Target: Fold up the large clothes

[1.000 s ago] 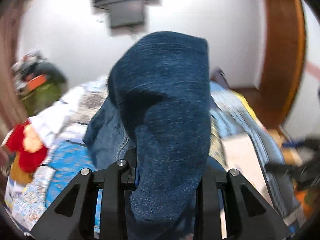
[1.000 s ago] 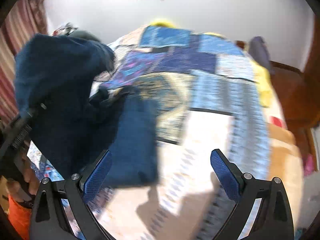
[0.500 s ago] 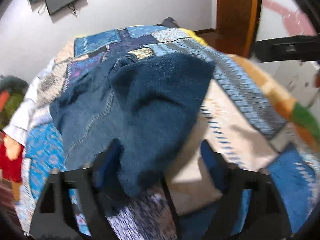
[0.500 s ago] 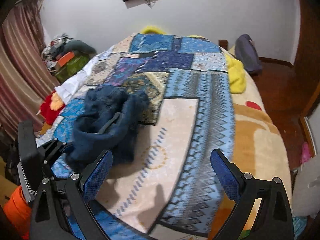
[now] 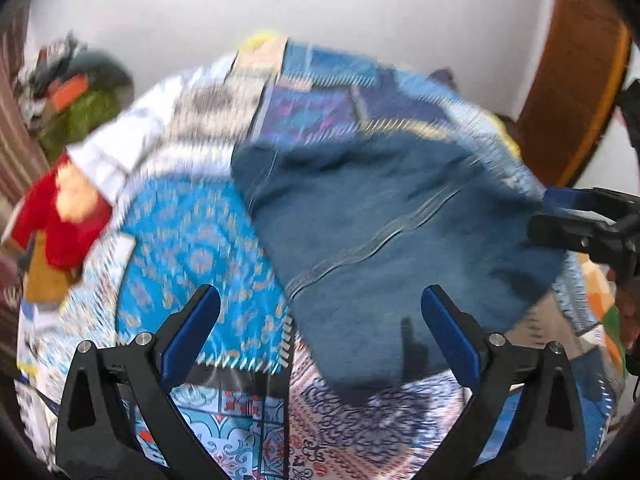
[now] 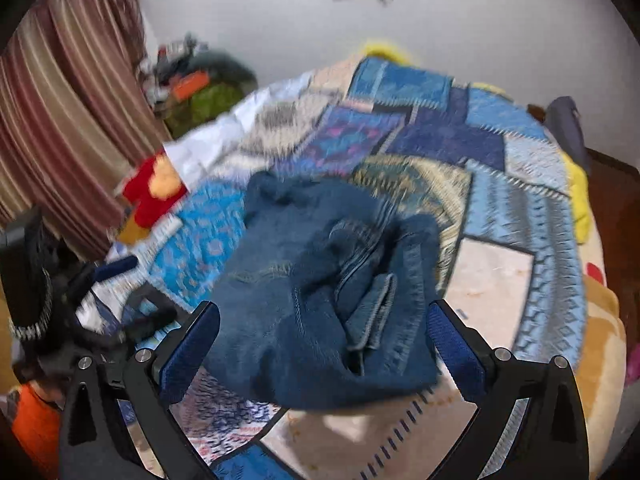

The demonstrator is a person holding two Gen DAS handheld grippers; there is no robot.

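Note:
A pair of dark blue jeans (image 5: 392,232) lies in a crumpled heap on the patchwork blanket (image 5: 192,248) of the bed. My left gripper (image 5: 319,296) hangs over the heap's near edge. Its jaws are opening, far apart, and the pads press on nothing. In the right wrist view the jeans (image 6: 320,300) lie just beyond my right gripper (image 6: 323,312), which stands open and empty above the blanket (image 6: 500,280). The left gripper (image 6: 132,296) shows blurred at that view's left edge. The right gripper (image 5: 576,216) reaches in at the right edge of the left wrist view.
A red and yellow soft thing (image 5: 60,216) and white cloth lie at the bed's left side. A pile of clothes (image 5: 80,108) sits against the wall beside a striped curtain (image 6: 60,120). A wooden door frame (image 5: 572,80) rises on the right. A yellow cloth (image 6: 580,200) lies at the bed's right edge.
The left gripper let go of the jeans and its jaws spread wide. The jeans dropped from the air into a heap on the bed. Both grippers swung toward the heap.

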